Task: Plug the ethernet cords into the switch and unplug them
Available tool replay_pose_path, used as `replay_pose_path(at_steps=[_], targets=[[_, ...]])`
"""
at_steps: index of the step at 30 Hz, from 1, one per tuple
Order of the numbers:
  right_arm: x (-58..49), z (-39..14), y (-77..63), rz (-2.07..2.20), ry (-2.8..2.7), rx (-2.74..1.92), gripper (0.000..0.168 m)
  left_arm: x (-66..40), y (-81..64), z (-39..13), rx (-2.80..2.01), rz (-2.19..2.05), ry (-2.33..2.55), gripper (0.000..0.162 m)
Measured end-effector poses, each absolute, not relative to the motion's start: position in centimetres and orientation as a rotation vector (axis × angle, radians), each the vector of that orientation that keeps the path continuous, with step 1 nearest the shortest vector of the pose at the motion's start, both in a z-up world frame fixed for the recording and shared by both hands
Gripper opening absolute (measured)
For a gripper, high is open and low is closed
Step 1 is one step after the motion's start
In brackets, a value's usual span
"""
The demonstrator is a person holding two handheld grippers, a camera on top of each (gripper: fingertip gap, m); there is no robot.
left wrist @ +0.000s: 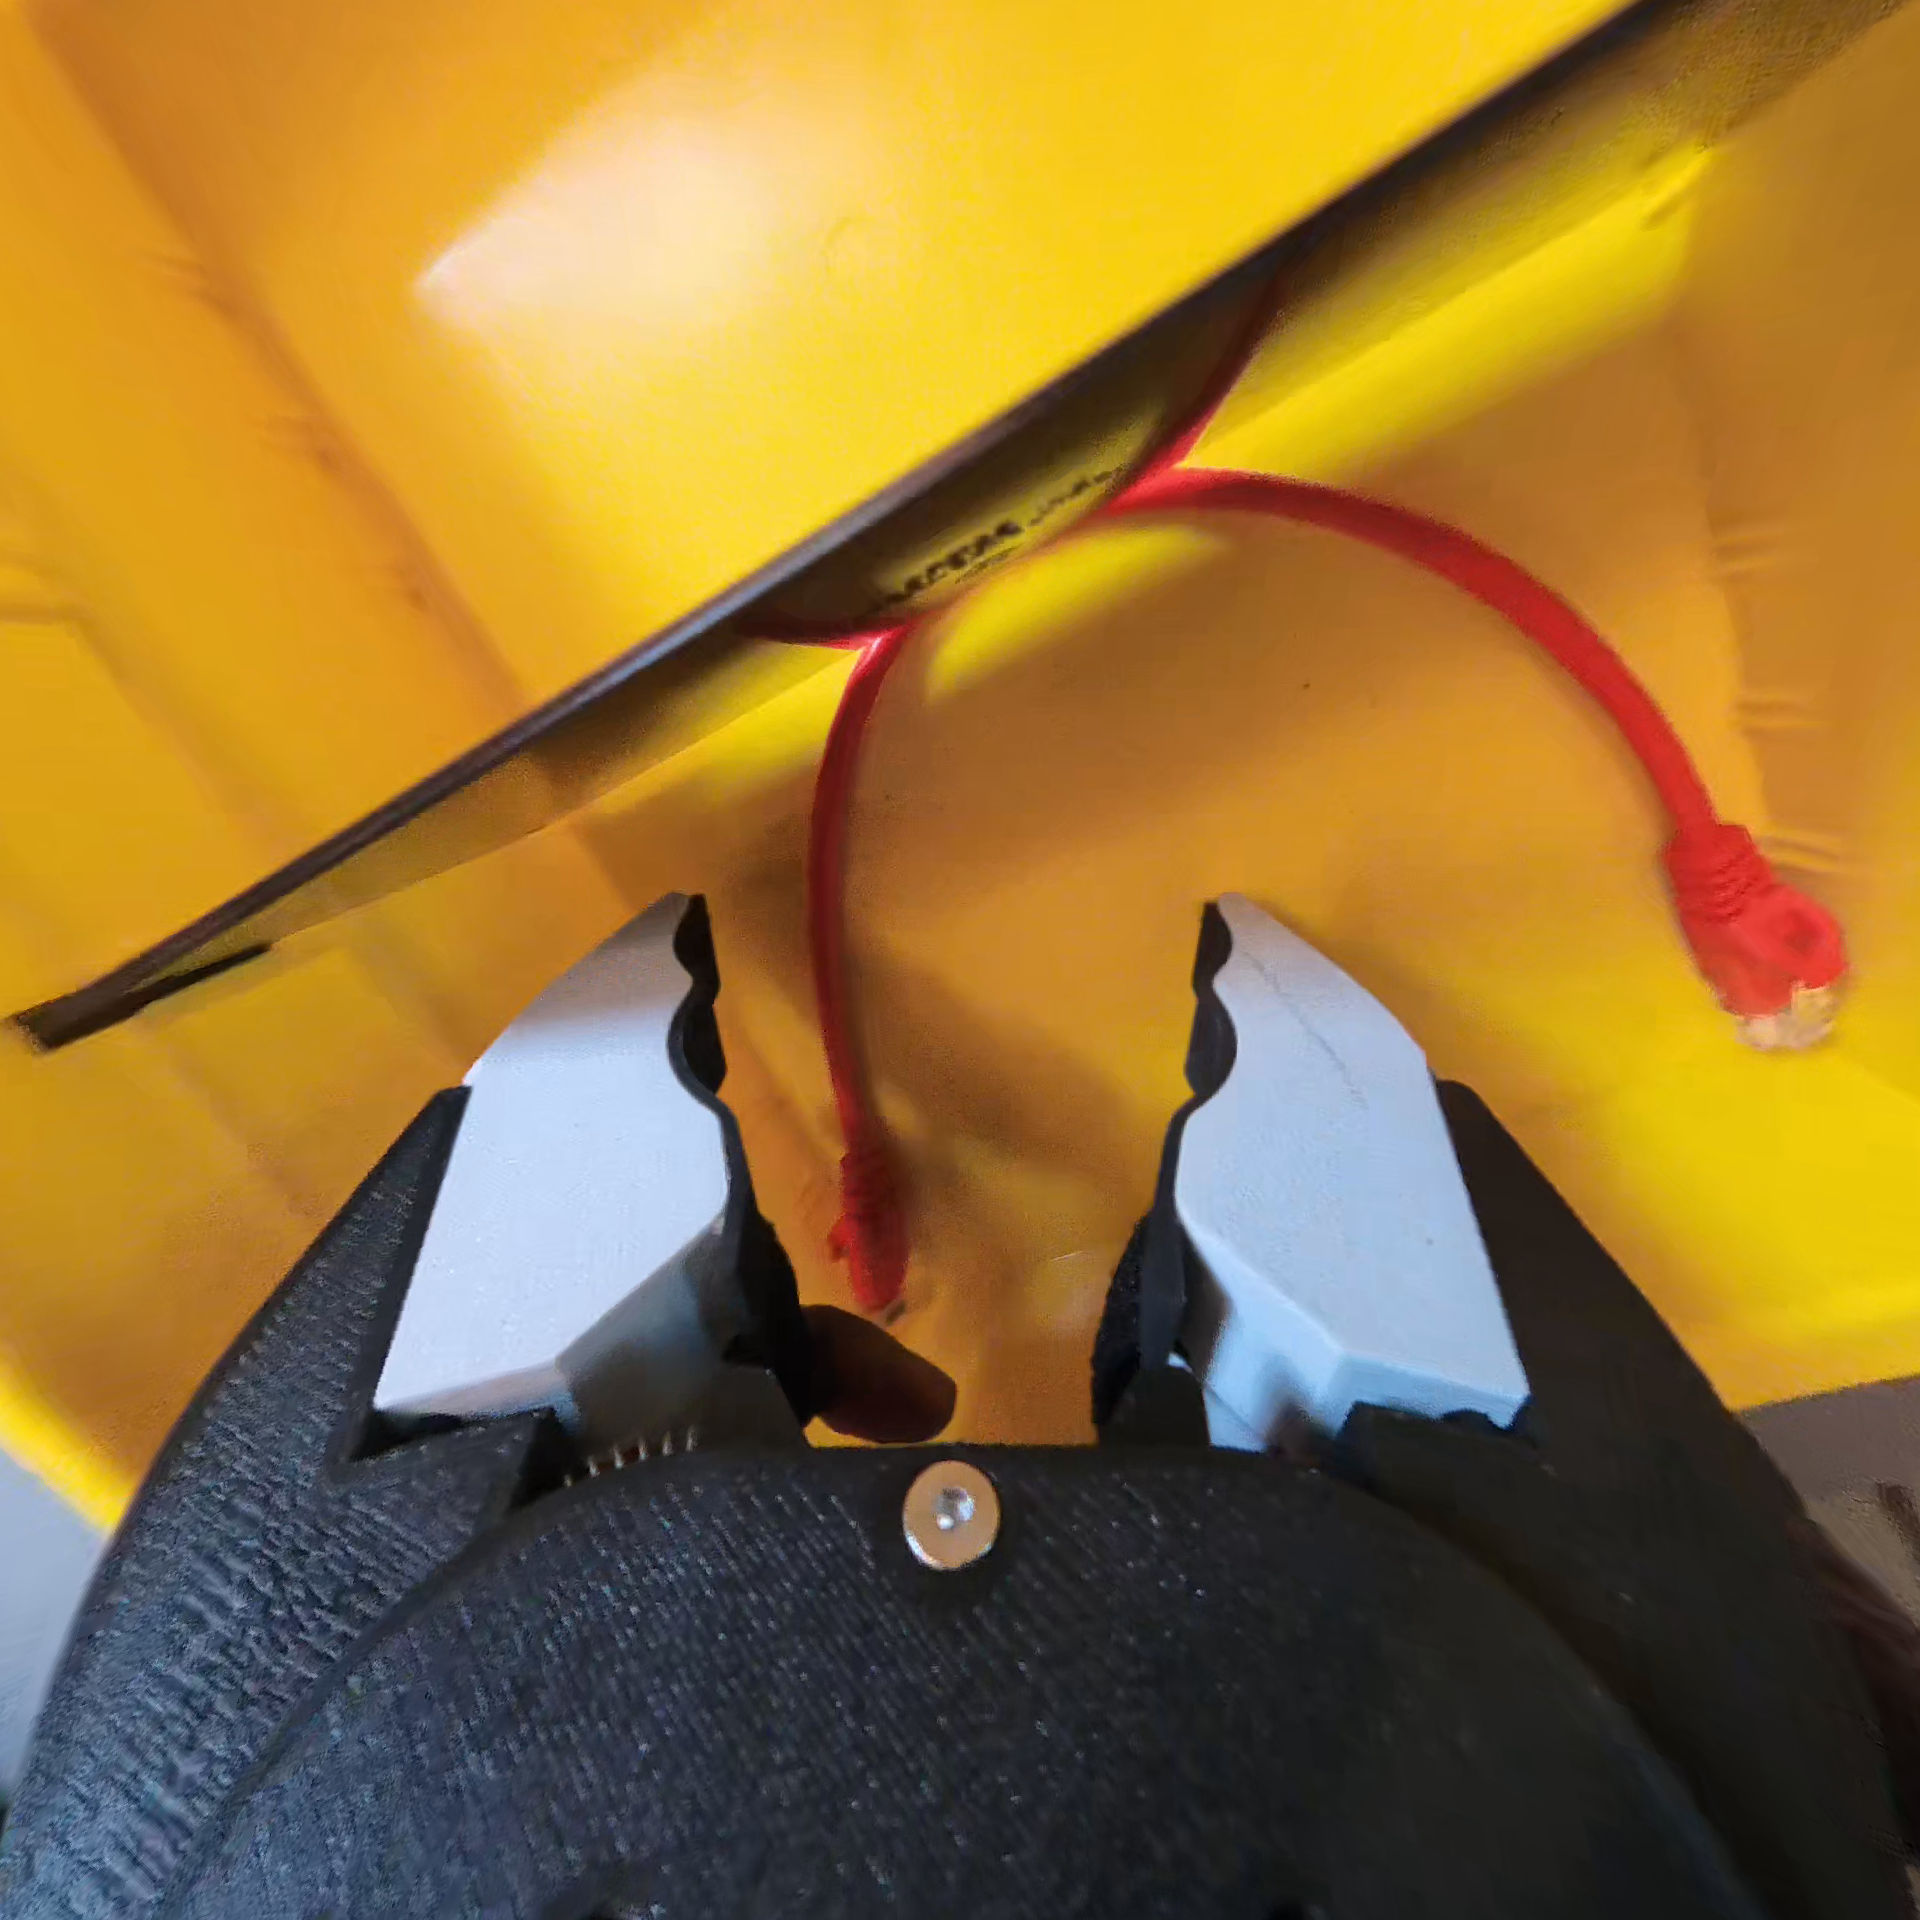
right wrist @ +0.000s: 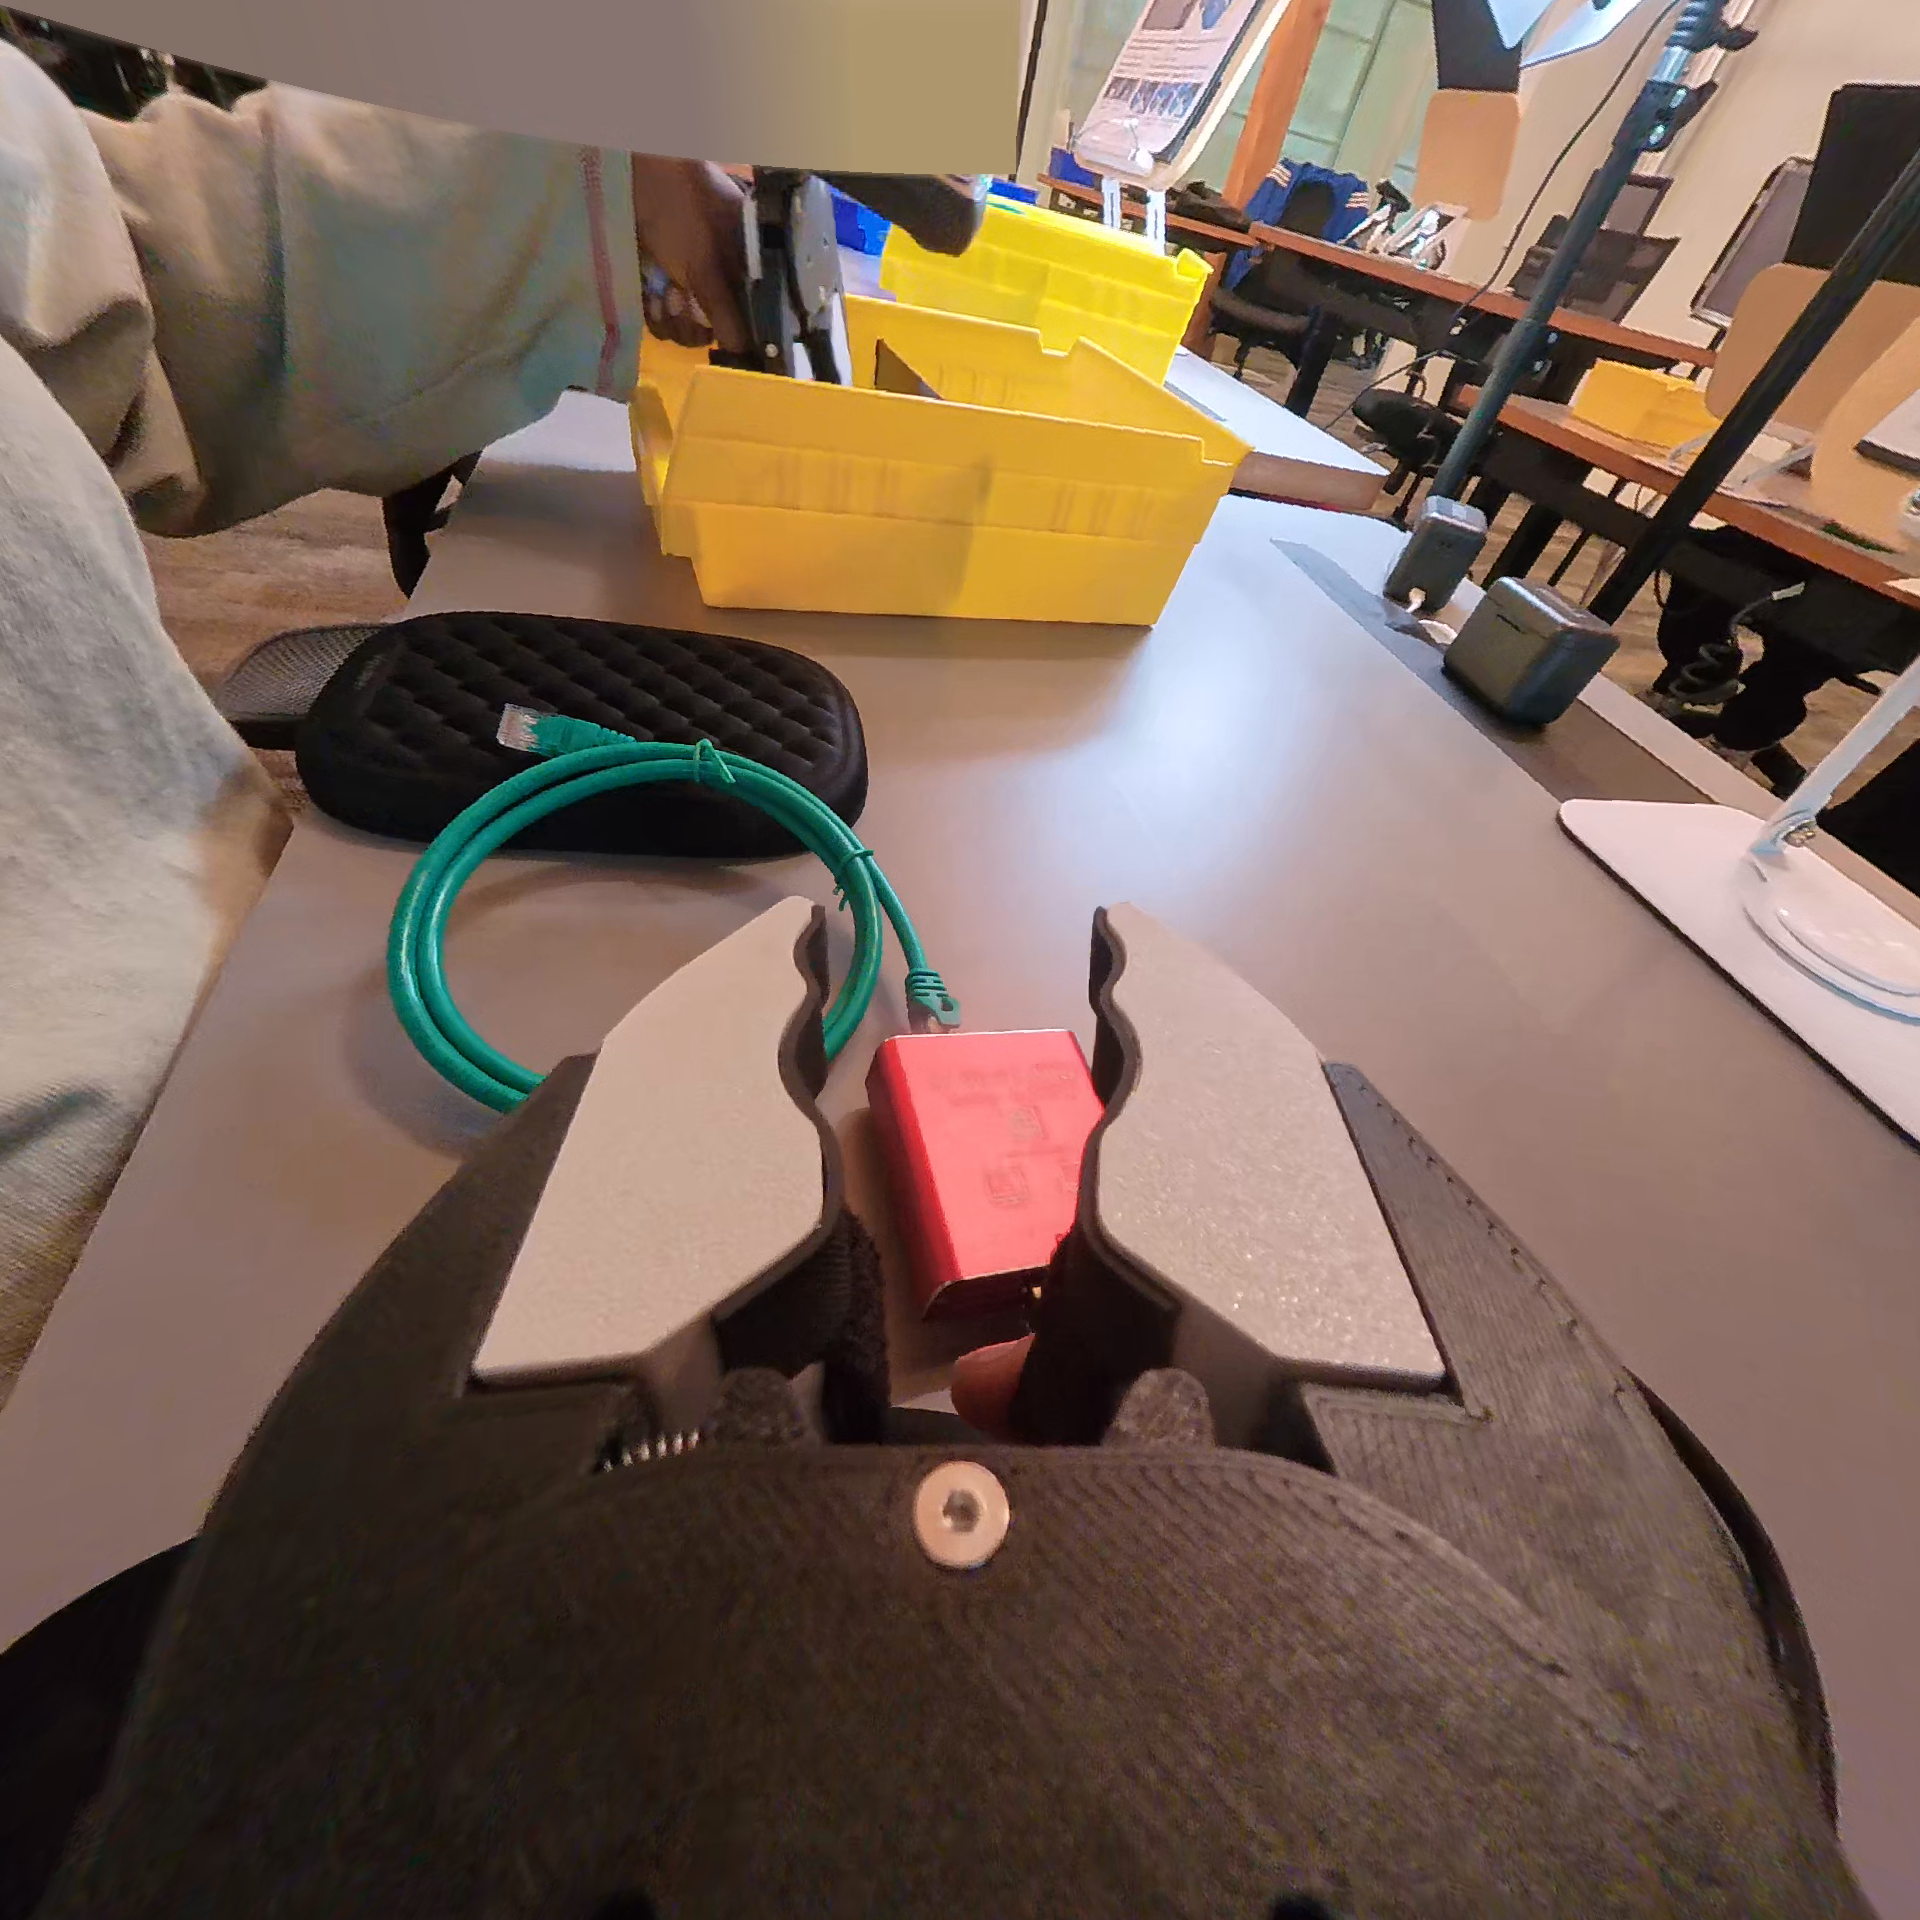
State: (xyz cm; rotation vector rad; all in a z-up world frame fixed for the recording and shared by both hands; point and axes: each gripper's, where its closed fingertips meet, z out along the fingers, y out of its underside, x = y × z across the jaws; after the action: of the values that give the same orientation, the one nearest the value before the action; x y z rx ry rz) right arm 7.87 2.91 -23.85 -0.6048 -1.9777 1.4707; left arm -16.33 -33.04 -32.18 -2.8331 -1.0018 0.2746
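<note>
left gripper (left wrist: 951, 914) hangs inside the yellow bin (left wrist: 1351, 727), jaws wide apart and empty, straddling a red ethernet cord (left wrist: 842, 883) on the bin floor. right gripper (right wrist: 956, 925) rests on the grey table (right wrist: 1299, 831), jaws parted around the red switch (right wrist: 987, 1153); a coiled green cord (right wrist: 623, 894) plugs into its far end.

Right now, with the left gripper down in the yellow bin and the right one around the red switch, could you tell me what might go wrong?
1. The red cord runs under the dark divider; pulling its near plug could snag it.
2. The left gripper is open with the plug between its fingers but ungripped; closing off-centre may miss it.
3. The red switch sits loosely in the open right gripper; it might slide, tugging the green cord.
</note>
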Motion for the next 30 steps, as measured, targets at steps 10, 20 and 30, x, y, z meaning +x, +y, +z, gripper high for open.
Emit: replay_pose_path(at_steps=[10,20,30], targets=[[7.7,-23.9,3.0,1.451,-1.972,-0.6,0.049,-15.5,-32.0,-32.4,-2.731,0.129,-0.979,0.017],[7.7,-23.8,3.2,1.447,-1.958,-0.603,0.048,-14.8,-32.6,-28.8,-2.657,0.441,-0.825,0.005],[7.4,-23.2,2.8,1.424,-1.943,-0.59,0.048,-12.9,-31.5,-16.9,-2.388,0.843,-0.603,0.005]])
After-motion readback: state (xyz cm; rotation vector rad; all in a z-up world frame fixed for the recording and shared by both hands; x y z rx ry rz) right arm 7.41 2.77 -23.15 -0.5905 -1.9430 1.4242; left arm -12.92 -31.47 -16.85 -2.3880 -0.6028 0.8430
